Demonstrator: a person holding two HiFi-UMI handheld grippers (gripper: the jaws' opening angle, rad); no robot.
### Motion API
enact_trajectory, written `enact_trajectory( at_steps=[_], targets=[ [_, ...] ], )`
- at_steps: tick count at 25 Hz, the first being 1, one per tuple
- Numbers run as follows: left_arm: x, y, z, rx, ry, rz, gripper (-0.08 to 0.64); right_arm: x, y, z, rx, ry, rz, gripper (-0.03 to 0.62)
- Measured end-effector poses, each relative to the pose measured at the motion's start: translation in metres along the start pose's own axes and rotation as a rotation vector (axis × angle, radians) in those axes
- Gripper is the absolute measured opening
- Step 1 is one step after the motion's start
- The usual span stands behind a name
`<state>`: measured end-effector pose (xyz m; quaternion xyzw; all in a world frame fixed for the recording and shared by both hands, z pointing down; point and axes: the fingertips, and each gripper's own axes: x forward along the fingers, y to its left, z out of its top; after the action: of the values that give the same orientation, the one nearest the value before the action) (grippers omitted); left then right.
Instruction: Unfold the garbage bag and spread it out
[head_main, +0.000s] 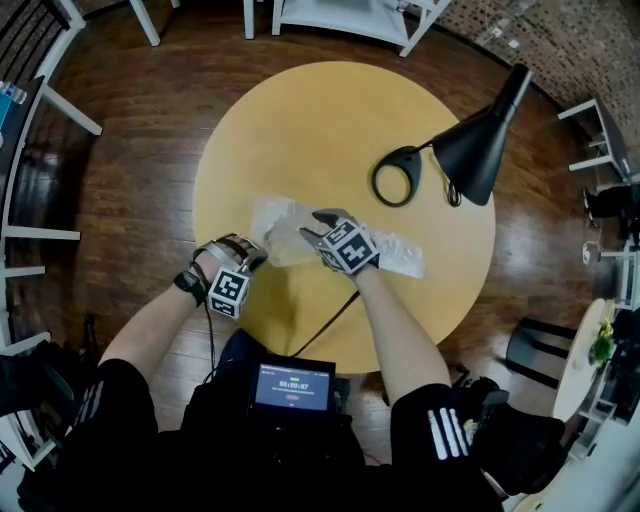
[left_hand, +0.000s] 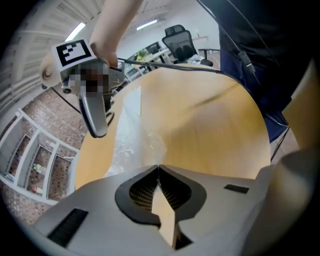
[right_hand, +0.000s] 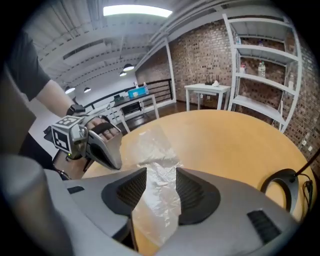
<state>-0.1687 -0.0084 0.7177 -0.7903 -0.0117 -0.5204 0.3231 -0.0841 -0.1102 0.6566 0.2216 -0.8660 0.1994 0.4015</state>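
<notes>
A crumpled clear garbage bag (head_main: 283, 226) lies across the near half of the round wooden table (head_main: 330, 110), and its right end (head_main: 402, 256) is still a folded strip. My left gripper (head_main: 254, 256) sits at the bag's left corner, its jaws shut, with the thin plastic (left_hand: 131, 142) running into their tips (left_hand: 159, 167). My right gripper (head_main: 318, 229) rests over the bag's middle. It stands open, and the plastic (right_hand: 156, 157) lies loose between its fingers (right_hand: 161, 182) without being pressed. Each gripper shows in the other's view, the right gripper (left_hand: 95, 117) and the left gripper (right_hand: 106, 146).
A black desk lamp (head_main: 482, 140) with a ring base (head_main: 398, 177) stands on the table's right side, and its cable trails off the near edge. White furniture legs (head_main: 340, 20) and a chair (head_main: 40, 110) surround the table on a dark wood floor.
</notes>
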Motion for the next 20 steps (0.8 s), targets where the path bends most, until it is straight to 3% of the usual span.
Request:
enact_trajectory(
  at_steps=[12,17,20],
  targets=[
    [0.003,-0.016,-0.018,-0.067,0.025,-0.062,-0.008,0.047,0.015,-0.056,-0.108,0.28,0.063,0.212],
    [-0.019,-0.013,-0.015,-0.198,-0.042,-0.082,0.021,0.052,0.02,-0.067,-0.154,0.309,0.067,0.213],
    [-0.039,-0.006,-0.017,-0.343,-0.098,-0.094,0.084,0.053,0.02,-0.066,-0.174,0.314,0.053,0.215]
  ],
)
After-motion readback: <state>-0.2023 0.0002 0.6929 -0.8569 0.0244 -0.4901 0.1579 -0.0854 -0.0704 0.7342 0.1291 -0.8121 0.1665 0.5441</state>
